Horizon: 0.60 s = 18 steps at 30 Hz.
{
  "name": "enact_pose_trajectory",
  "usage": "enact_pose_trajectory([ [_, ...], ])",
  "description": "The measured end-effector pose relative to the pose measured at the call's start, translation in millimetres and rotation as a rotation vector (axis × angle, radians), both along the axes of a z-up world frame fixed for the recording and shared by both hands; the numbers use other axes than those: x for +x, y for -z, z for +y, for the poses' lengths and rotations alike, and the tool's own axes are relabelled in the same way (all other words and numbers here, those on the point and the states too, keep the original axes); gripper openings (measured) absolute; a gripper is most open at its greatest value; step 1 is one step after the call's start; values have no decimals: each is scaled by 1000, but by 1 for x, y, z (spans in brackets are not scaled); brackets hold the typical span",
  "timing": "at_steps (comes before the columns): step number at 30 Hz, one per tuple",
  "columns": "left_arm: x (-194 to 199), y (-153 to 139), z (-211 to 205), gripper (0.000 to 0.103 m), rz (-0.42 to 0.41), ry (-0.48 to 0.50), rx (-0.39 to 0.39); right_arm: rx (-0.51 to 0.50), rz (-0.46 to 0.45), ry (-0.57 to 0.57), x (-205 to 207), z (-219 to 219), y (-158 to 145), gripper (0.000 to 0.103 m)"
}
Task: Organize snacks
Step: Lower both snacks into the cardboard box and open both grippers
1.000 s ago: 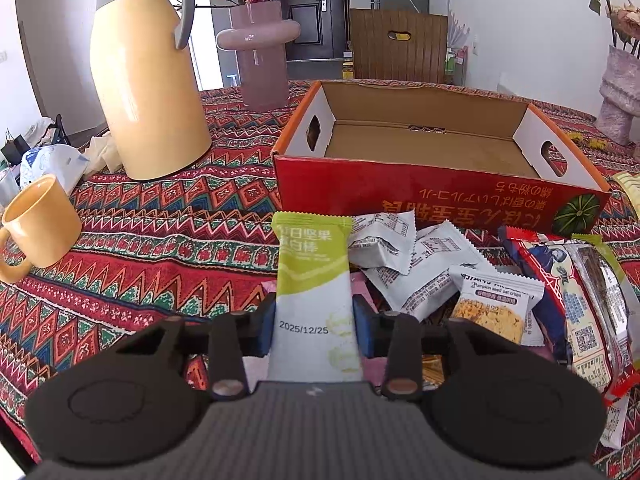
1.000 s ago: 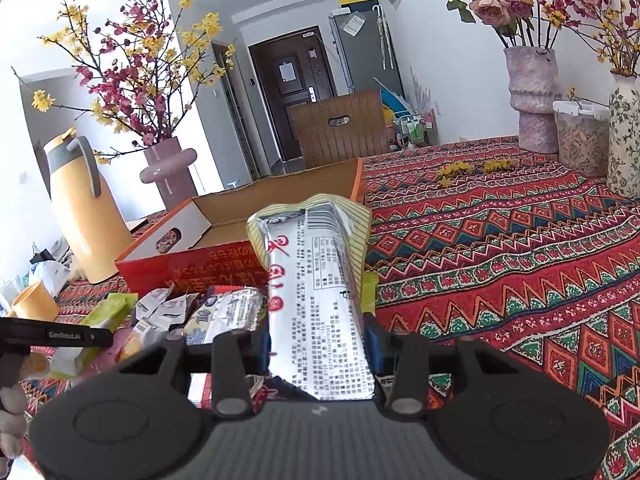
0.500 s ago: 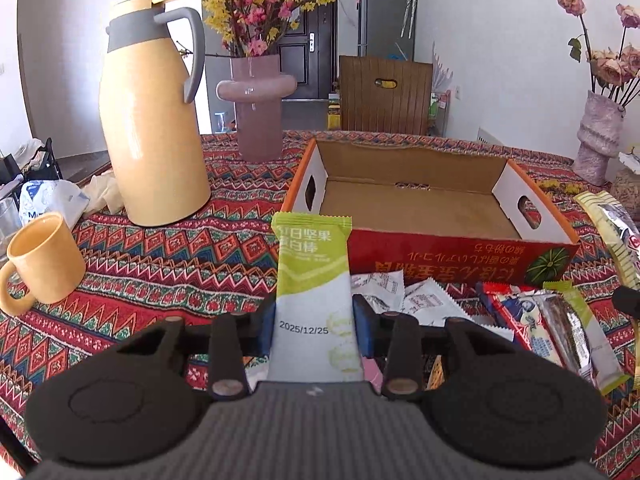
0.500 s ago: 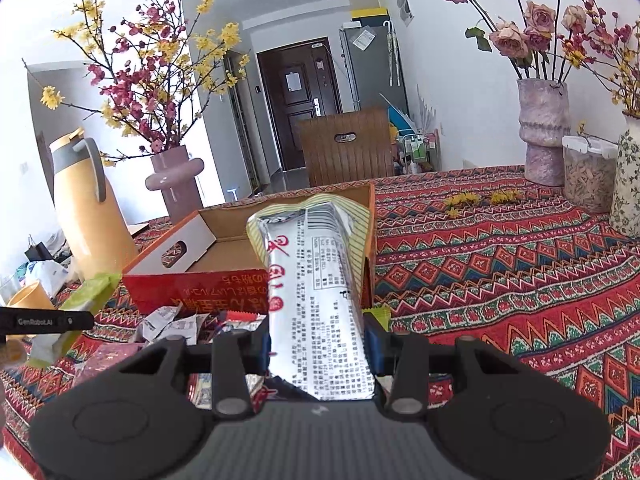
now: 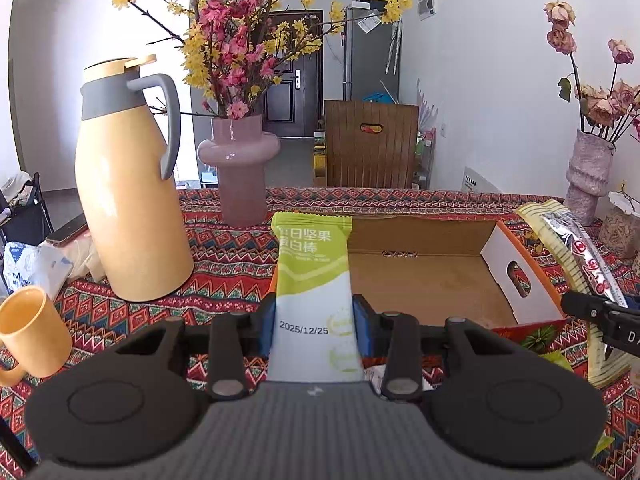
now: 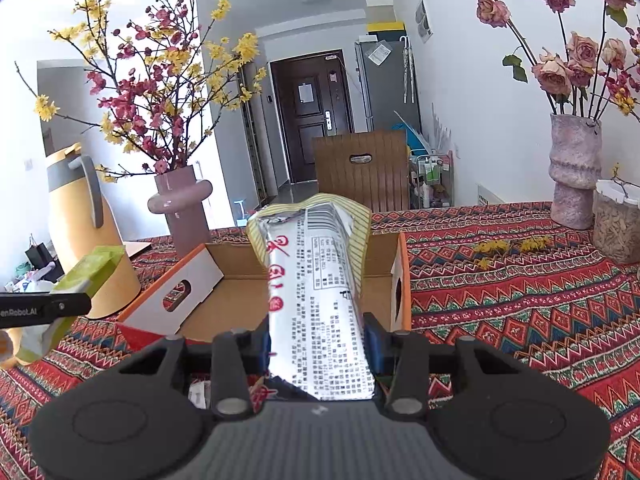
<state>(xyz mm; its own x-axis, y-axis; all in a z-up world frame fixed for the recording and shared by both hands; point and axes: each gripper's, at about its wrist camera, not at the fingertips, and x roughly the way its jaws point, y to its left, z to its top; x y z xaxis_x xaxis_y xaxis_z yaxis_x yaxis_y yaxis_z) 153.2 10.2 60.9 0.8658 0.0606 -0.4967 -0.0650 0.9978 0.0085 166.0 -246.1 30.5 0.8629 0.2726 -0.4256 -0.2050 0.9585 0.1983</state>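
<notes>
My left gripper (image 5: 314, 330) is shut on a green and white snack bar (image 5: 312, 280), which stands up between the blue pads. It hangs in front of the open cardboard box (image 5: 516, 276), whose brown floor is bare. My right gripper (image 6: 316, 340) is shut on a long silver and yellow snack packet (image 6: 316, 280), held just before the same box (image 6: 224, 304). In the left wrist view that packet (image 5: 576, 256) shows at the right edge, by the box's right end. The right wrist view catches the green bar (image 6: 86, 276) at the far left.
A yellow thermos jug (image 5: 128, 200) and a pink vase (image 5: 240, 164) of blossom branches stand left of the box. A yellow mug (image 5: 30, 332) sits at the near left. A grey vase (image 6: 574, 172) of roses and a jar (image 6: 618, 224) stand far right. A patterned cloth (image 6: 520, 300) covers the table.
Both grippers have risen with their snacks and come closer to the box. The loose snacks lying in front of the box have dropped almost out of sight below the grippers.
</notes>
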Motion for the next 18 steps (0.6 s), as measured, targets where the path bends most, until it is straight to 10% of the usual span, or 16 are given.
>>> enact_pose_trajectory([
  [18,94,23,-6,39,-3,-33,5,42,65,35,104,14,21,42],
])
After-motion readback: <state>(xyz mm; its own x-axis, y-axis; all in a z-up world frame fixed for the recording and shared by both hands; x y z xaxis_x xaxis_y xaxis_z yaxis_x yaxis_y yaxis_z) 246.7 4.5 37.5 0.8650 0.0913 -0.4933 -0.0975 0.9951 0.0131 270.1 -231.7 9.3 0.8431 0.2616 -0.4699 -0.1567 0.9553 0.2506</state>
